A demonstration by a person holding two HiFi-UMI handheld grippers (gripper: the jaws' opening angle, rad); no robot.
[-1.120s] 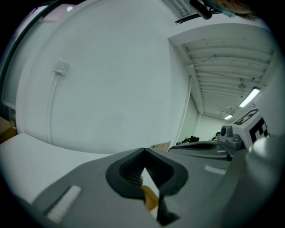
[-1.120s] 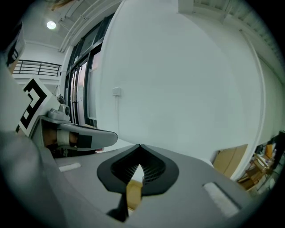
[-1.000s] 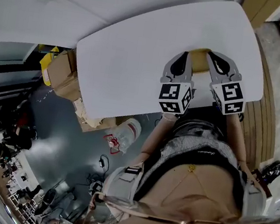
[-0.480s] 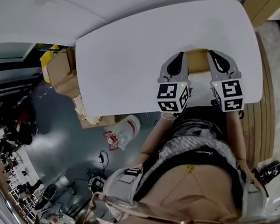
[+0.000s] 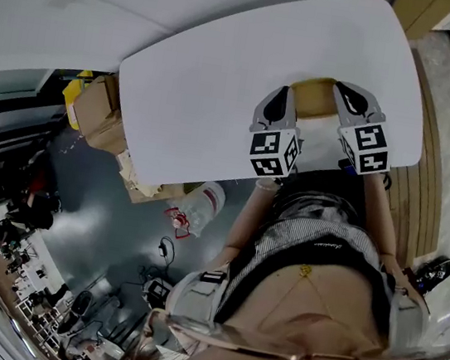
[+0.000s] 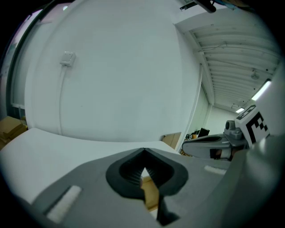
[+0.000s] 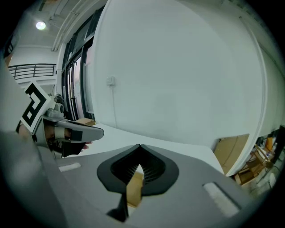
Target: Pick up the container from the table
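Lift with both sides rising together and level, I'd judge, since each tool pinches only a thin wall. The left gripper (image 5: pixel 280 99) is clamped on one side of the container (image 5: pixel 314 96) and the right gripper (image 5: pixel 350 97) on the other. The container is right of centre in the head view, at the white table (image 5: pixel 205 88), near its lower edge. It looks tan, boxy and thin-walled, like cardboard.

Floor, well left of the left tongs (image 5: pixel 286 90) — cardboard boxes (image 5: pixel 100 119), stacked loosely. Pale plastic jug (image 5: pixel 204 205) behind the tongs and to their left. Wall ahead of the tongs — small box (image 6: pixel 67 58), cable hanging down.
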